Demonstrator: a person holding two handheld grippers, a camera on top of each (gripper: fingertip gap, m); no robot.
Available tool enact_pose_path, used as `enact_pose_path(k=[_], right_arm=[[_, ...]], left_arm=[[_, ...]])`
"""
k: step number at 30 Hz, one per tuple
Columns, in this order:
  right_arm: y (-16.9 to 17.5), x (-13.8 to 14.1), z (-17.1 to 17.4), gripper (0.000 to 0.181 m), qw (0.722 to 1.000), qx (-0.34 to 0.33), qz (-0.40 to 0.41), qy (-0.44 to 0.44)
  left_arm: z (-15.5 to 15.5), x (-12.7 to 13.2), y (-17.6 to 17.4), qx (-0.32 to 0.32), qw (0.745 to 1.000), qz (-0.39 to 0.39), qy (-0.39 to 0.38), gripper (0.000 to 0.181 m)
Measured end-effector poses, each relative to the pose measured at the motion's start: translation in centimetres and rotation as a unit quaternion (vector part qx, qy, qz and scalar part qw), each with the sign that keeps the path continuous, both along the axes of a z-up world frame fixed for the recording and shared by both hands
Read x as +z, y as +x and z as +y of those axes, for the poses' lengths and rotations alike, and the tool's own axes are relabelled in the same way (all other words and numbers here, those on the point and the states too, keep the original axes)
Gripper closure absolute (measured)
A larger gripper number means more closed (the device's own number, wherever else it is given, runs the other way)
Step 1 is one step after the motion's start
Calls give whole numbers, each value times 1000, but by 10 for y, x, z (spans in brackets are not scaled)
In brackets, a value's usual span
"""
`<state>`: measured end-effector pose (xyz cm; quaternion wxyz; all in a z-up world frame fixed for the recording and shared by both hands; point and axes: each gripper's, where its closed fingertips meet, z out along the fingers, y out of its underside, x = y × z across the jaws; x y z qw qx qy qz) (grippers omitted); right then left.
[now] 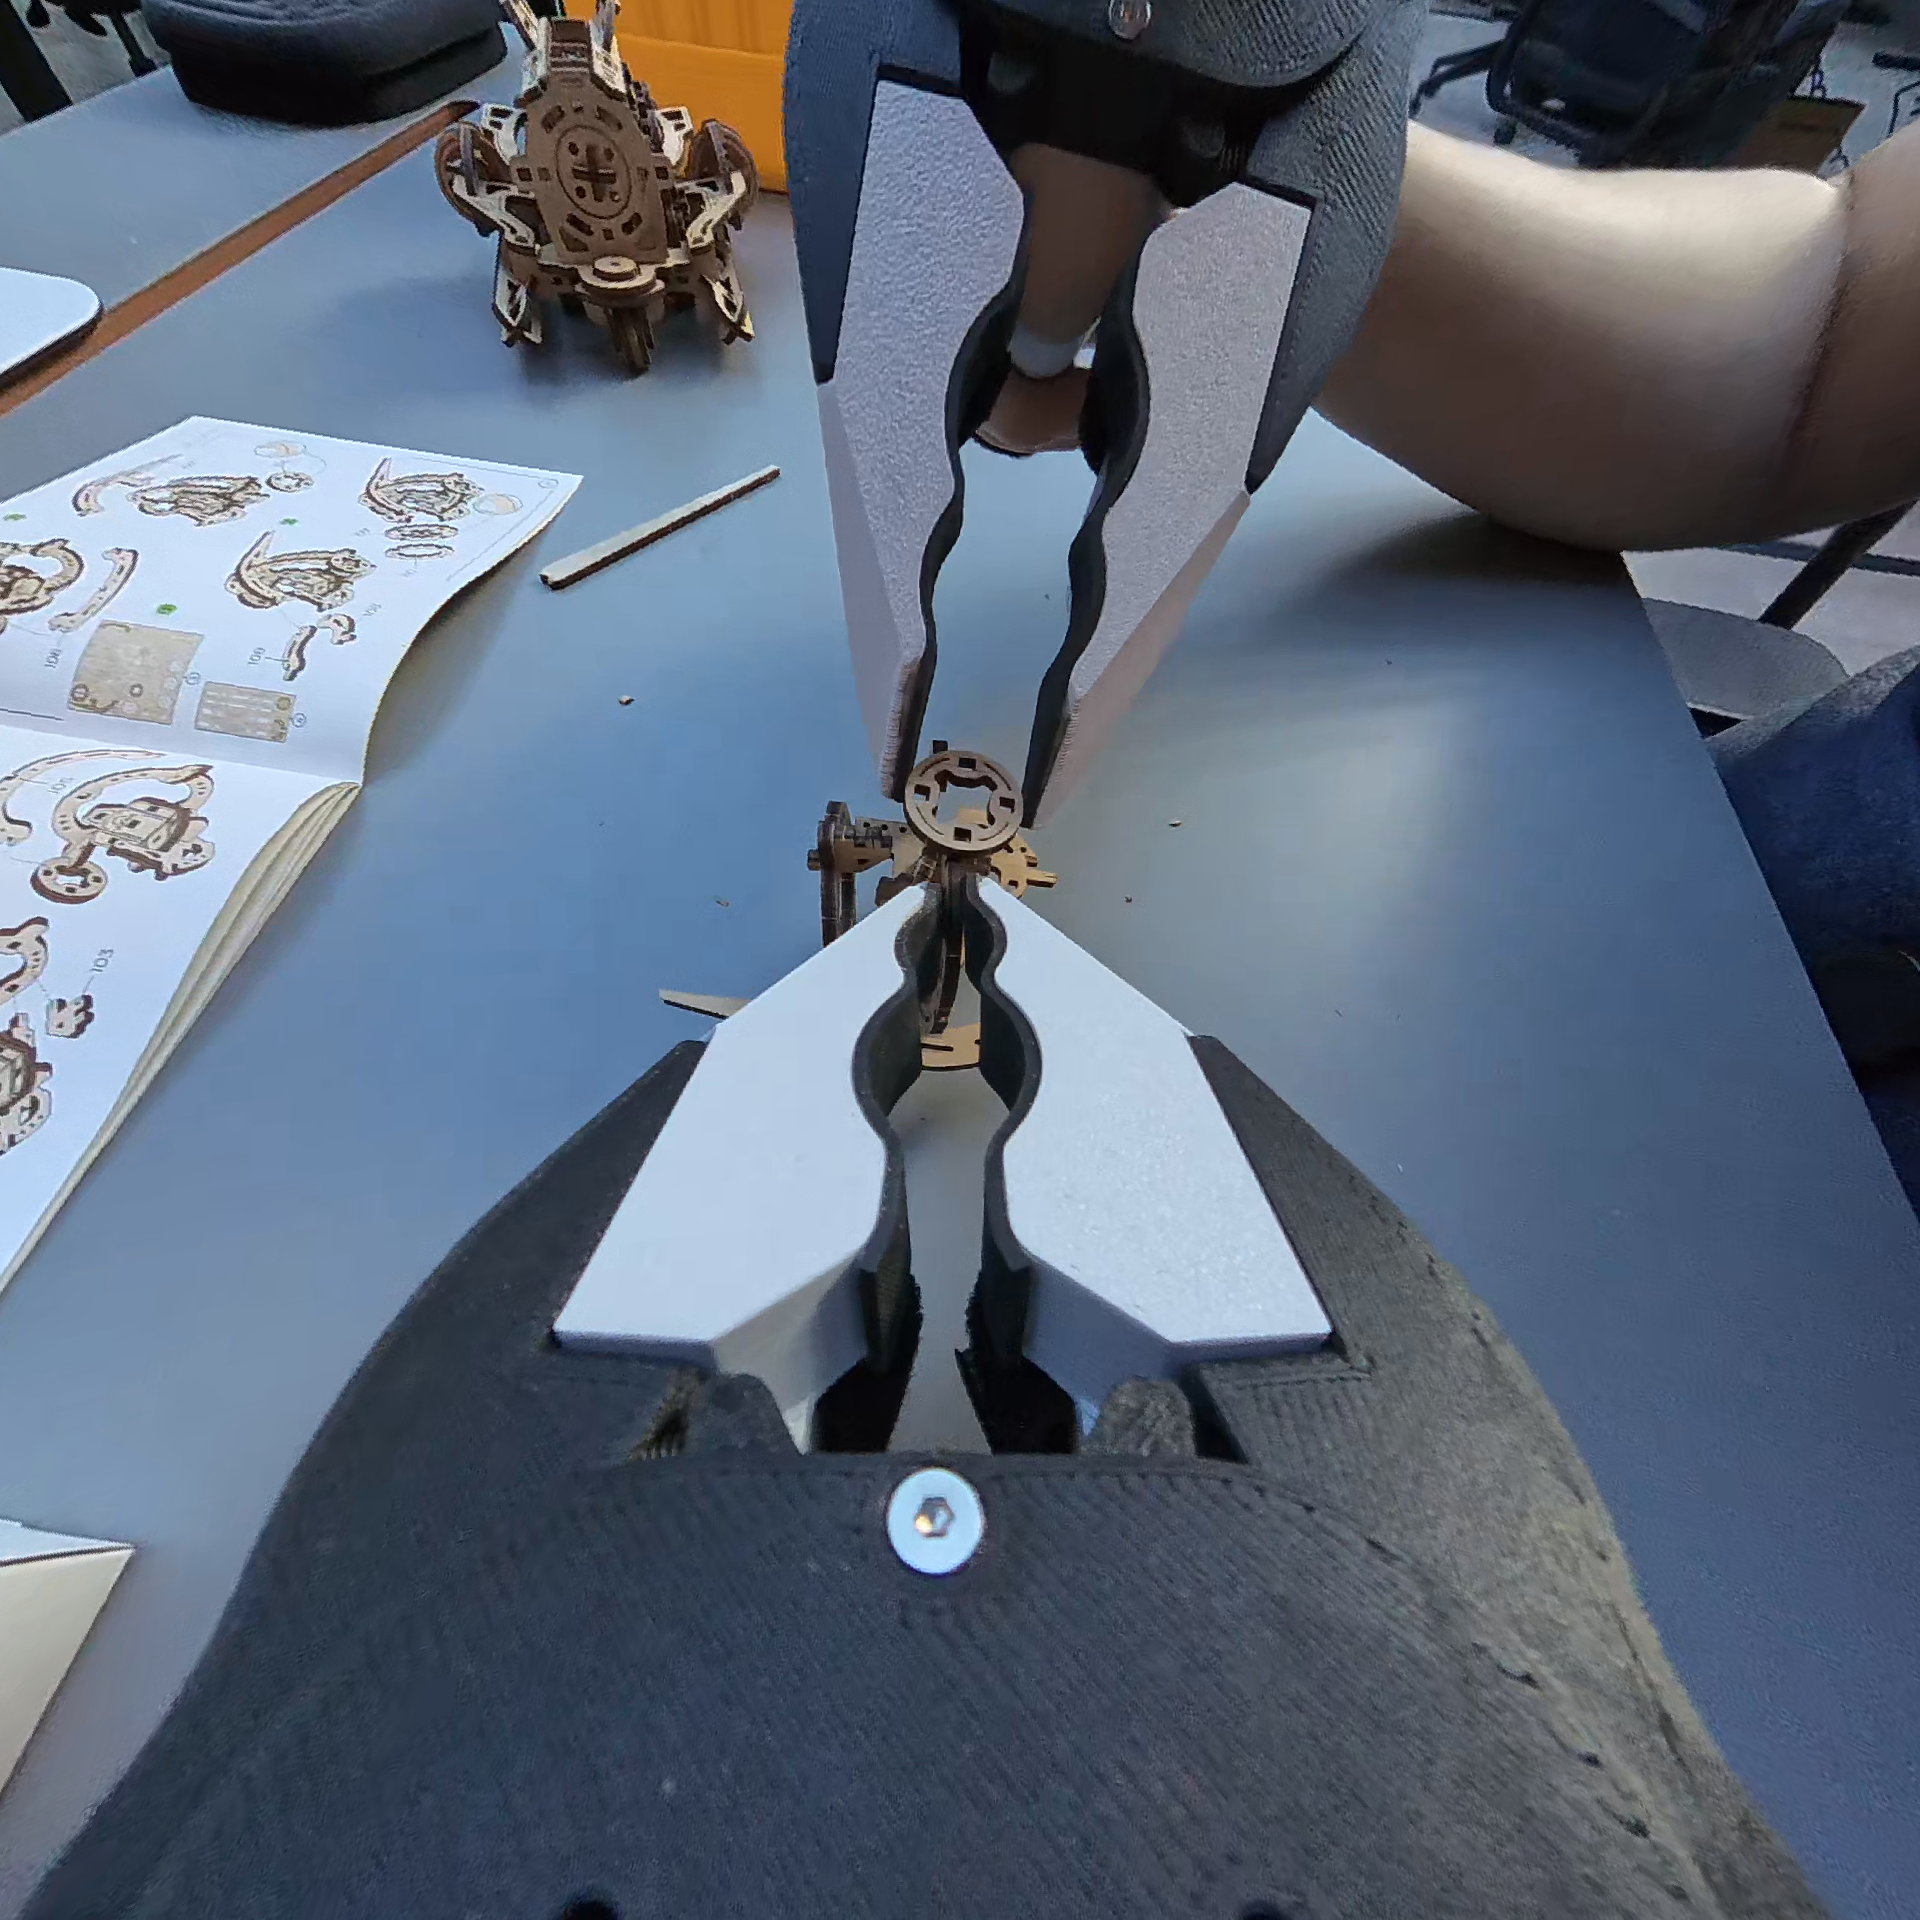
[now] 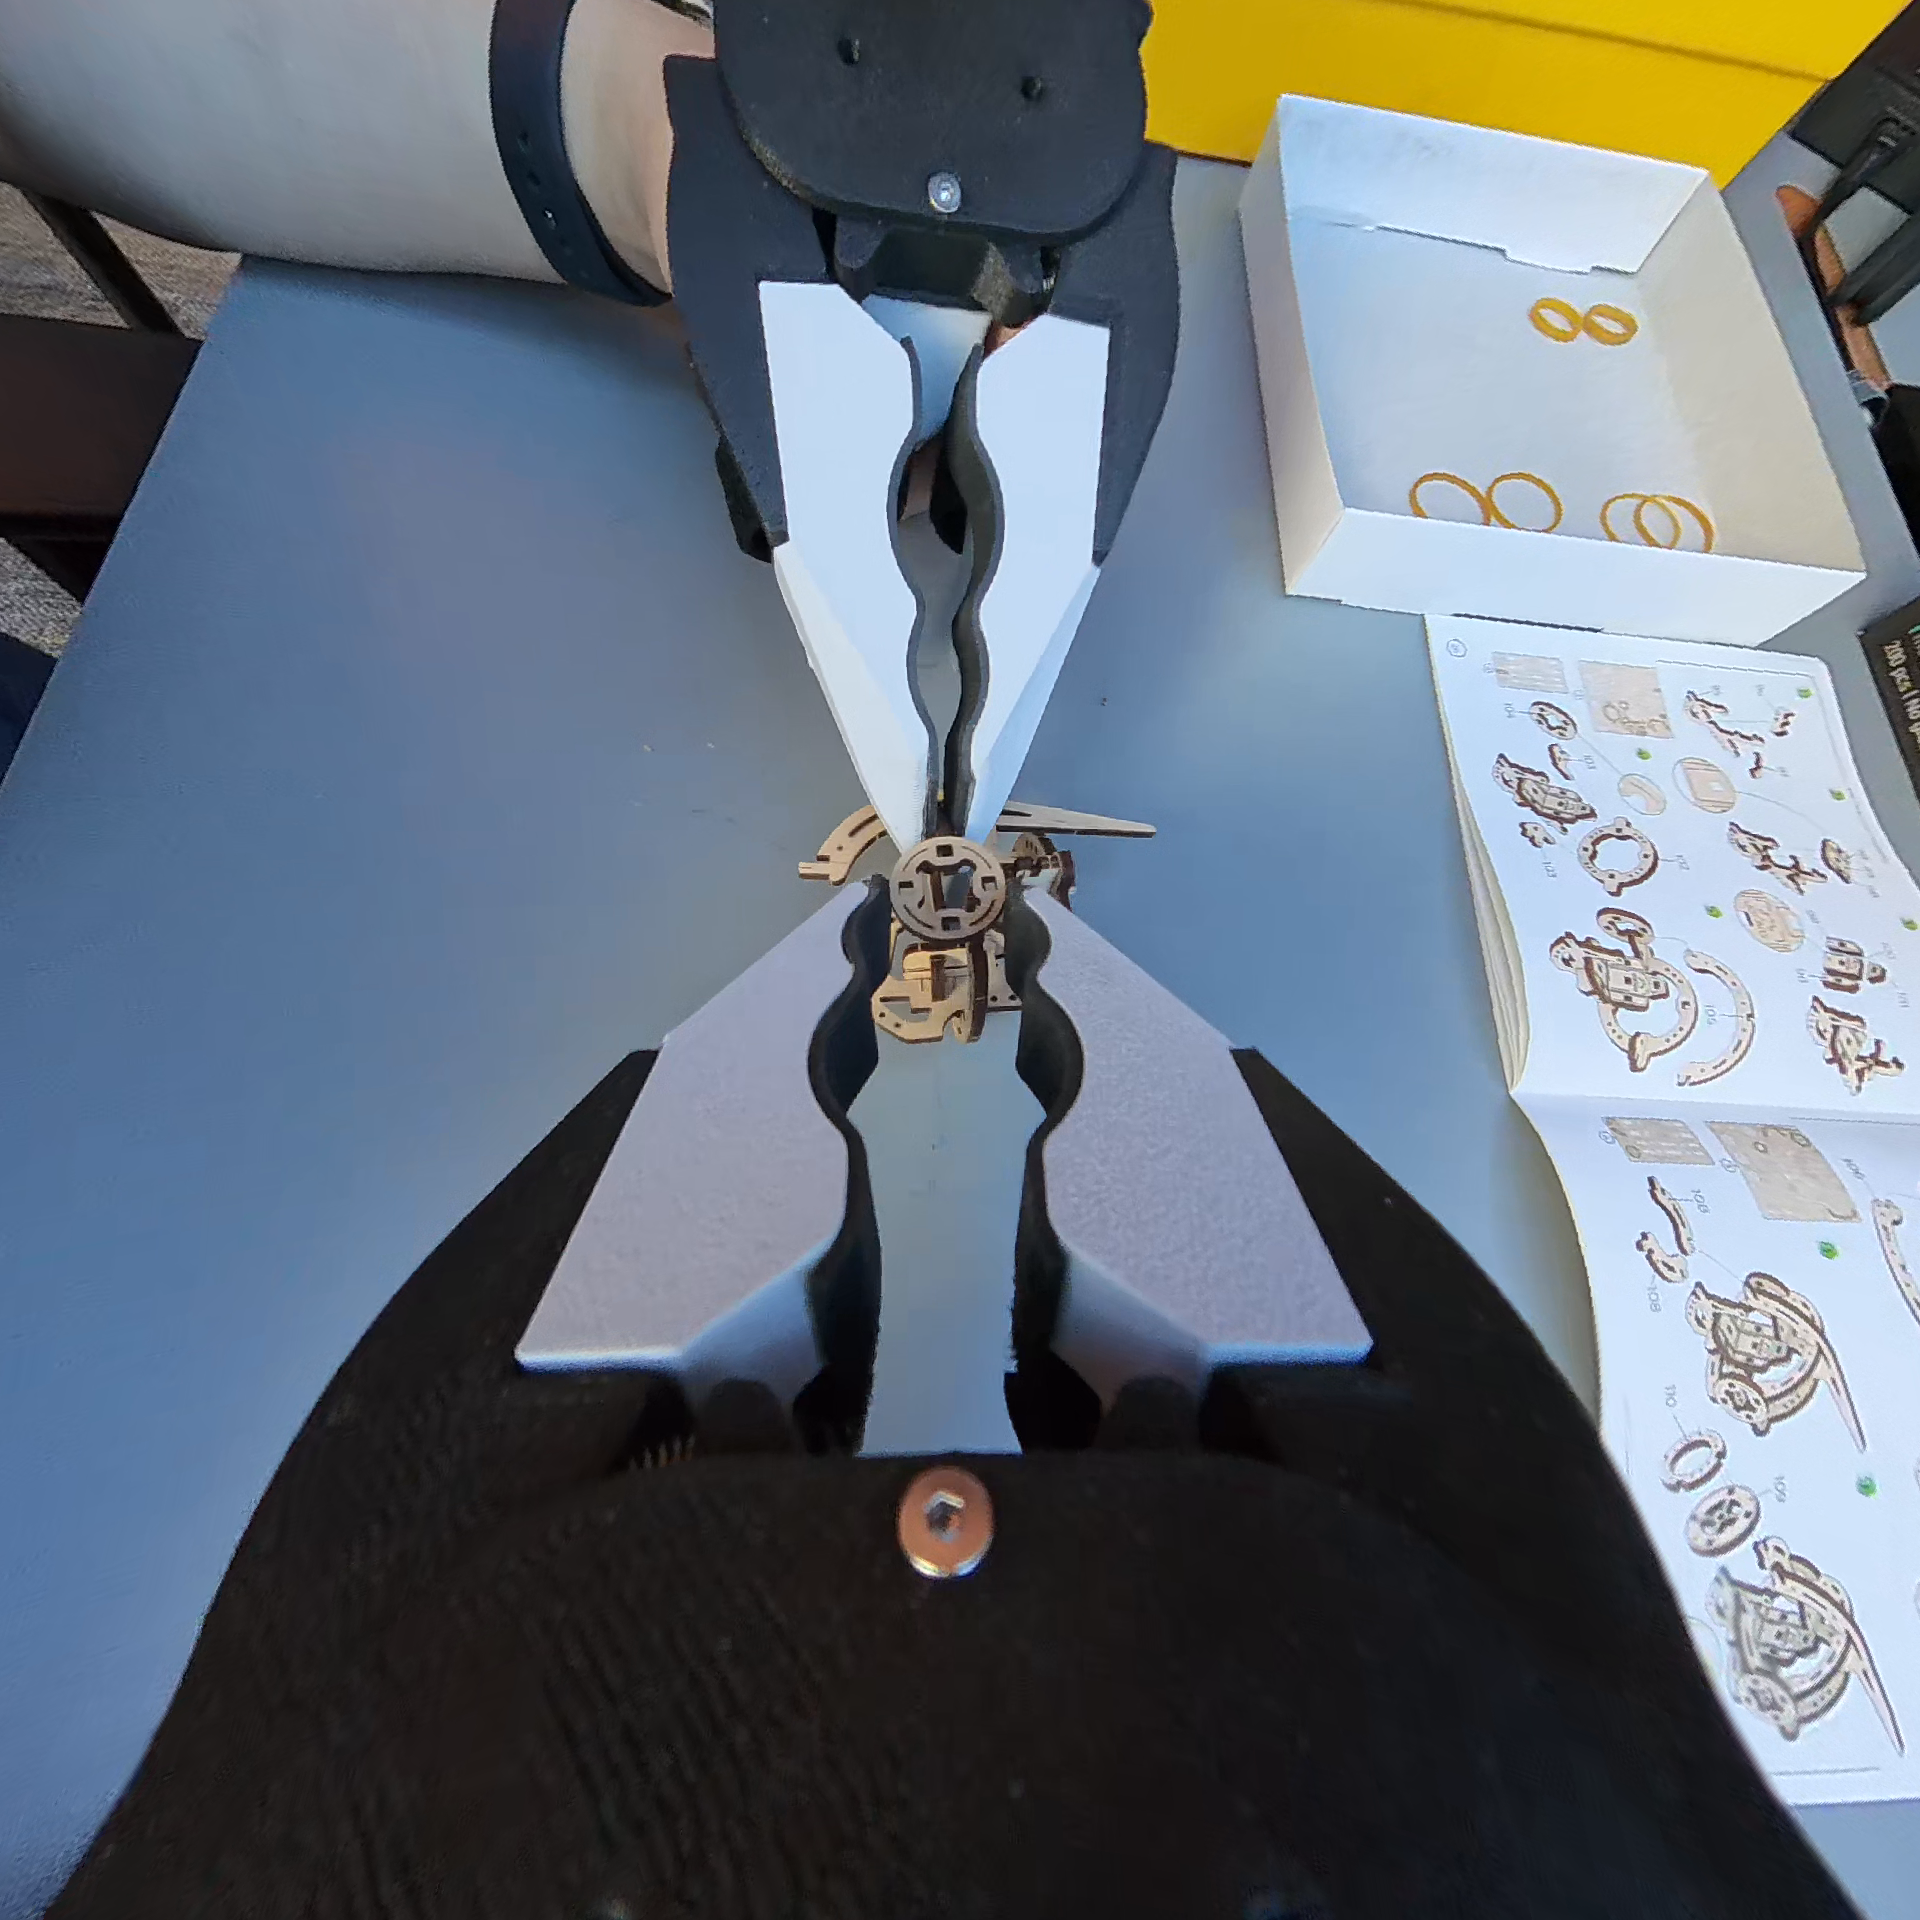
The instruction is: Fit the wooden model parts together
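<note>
My left gripper (image 1: 951,896) is shut on a thin plate of a small wooden sub-assembly (image 1: 862,847) and holds it upright just above the grey table (image 1: 1351,831). My right gripper (image 2: 948,904) comes from the opposite side. It is shut on a round wooden disc (image 2: 948,891) with a notched centre hole, pads against its rim. The disc (image 1: 964,805) sits at the top of the sub-assembly (image 2: 925,997), touching it. The right gripper (image 1: 961,800) shows at the top of the left wrist view, and the left gripper (image 2: 945,821) at the top of the right wrist view.
A finished wooden model (image 1: 592,197) stands at the far left. An open instruction booklet (image 1: 156,644) and a wooden strip (image 1: 660,528) lie nearby. A white box (image 2: 1455,416) holds yellow rubber bands (image 2: 1486,501). Loose wooden pieces (image 2: 847,847) lie under the grippers. A person's forearm (image 1: 1610,343) rests on the table. My two grippers' fingertips are within a few centimetres of each other.
</note>
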<state>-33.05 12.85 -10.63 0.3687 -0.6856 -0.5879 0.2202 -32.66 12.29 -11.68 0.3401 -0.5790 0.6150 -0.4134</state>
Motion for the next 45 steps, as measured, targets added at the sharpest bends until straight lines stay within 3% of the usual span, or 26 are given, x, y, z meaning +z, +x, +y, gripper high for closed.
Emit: enact_pose_path(k=[24, 28, 32, 36, 39, 45], right_arm=[[-1, -1, -1, 160, 999, 10, -32, -4], [-1, -1, -1, 160, 999, 9, -33, 0], [-1, -1, -1, 160, 999, 9, -31, -1], [-2, -1, -1, 160, 1000, 9, -28, -4], [-3, -1, -1, 160, 1000, 9, -27, -6], [-3, -1, -1, 160, 1000, 10, -27, -8]], left_arm=[[-2, 2, 0, -2, 1000, -10, 11, 179], [-1, 13, -3, 2, 999, -33, 35, 166], [5, 19, -7, 18, 986, -31, 165, 157], [4, 20, -5, 37, 943, -10, 329, 158], [0, 23, -2, 34, 918, -14, 395, 162], [7, 5, -4, 24, 863, 53, 503, 161]])
